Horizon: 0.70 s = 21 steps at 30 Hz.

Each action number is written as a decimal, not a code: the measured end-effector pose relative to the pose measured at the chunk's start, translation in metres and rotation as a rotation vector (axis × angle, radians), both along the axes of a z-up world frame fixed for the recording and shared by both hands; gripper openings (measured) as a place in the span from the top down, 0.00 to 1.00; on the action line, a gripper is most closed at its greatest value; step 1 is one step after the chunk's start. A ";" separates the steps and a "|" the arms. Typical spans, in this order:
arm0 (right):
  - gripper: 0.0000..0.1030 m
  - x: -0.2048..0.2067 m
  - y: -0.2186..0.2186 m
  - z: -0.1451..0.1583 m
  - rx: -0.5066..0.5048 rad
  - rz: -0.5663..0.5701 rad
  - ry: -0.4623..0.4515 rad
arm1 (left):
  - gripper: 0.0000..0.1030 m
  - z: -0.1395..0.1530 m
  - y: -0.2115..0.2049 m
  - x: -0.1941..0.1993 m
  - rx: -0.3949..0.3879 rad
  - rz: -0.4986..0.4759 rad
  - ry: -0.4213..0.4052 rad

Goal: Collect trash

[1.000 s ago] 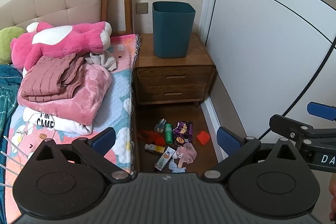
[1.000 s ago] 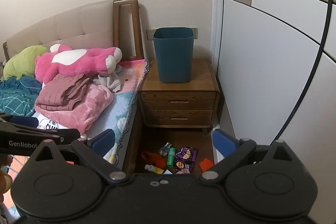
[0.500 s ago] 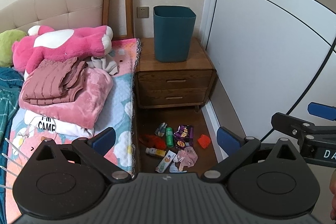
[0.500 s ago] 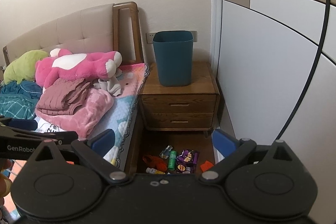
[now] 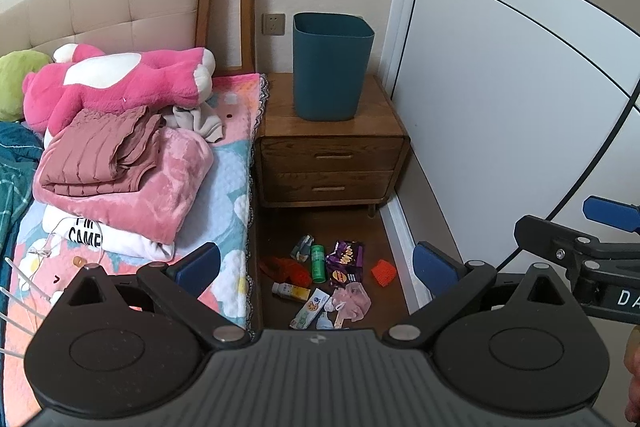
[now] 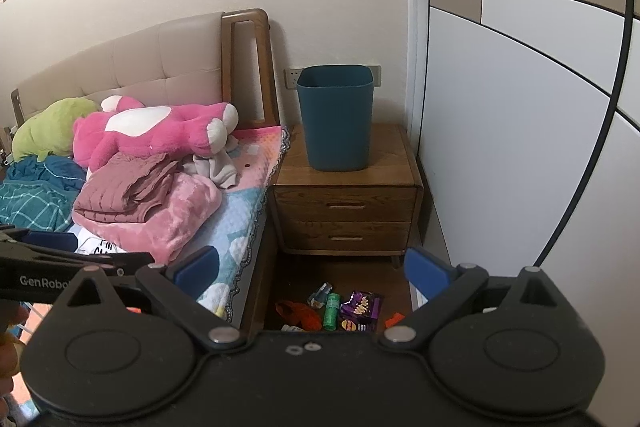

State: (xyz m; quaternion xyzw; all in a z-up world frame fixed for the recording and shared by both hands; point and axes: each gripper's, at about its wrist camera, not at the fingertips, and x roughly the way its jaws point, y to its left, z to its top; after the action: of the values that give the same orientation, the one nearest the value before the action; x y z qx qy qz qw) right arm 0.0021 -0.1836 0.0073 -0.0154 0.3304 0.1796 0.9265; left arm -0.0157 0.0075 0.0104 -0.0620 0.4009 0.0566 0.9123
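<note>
**Trash still waiting on the floor**

Both grippers, left gripper (image 5: 316,263) and right gripper (image 6: 312,269), are hovering with jaws spread wide and gripping nothing. The litter (image 5: 328,279) is lying in a cluster on the floor between bed (image 5: 224,187) and wardrobe (image 5: 500,107). The teal bin (image 5: 330,67) is standing on the nightstand (image 5: 332,155); whether anything is inside cannot be told. Judging by this, collecting is barely starting.

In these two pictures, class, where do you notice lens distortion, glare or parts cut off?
Left wrist view: the wardrobe lines bow, a faint sheen sits on the nightstand top. Right wrist view: the headboard curves, and the camera body hides part of the floor trash.
</note>
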 end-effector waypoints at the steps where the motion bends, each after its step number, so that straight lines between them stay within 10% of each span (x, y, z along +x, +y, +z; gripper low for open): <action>1: 0.03 -0.001 0.000 0.001 0.000 0.001 -0.002 | 0.00 0.000 0.000 0.000 0.000 -0.001 0.000; 21: 0.04 0.014 -0.003 0.002 0.011 0.009 -0.014 | 0.00 0.000 -0.002 0.018 -0.002 -0.005 -0.019</action>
State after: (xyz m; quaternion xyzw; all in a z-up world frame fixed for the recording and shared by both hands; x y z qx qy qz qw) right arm 0.0160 -0.1866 0.0096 -0.0131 0.3229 0.1852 0.9280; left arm 0.0023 0.0060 0.0108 -0.0625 0.3924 0.0532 0.9161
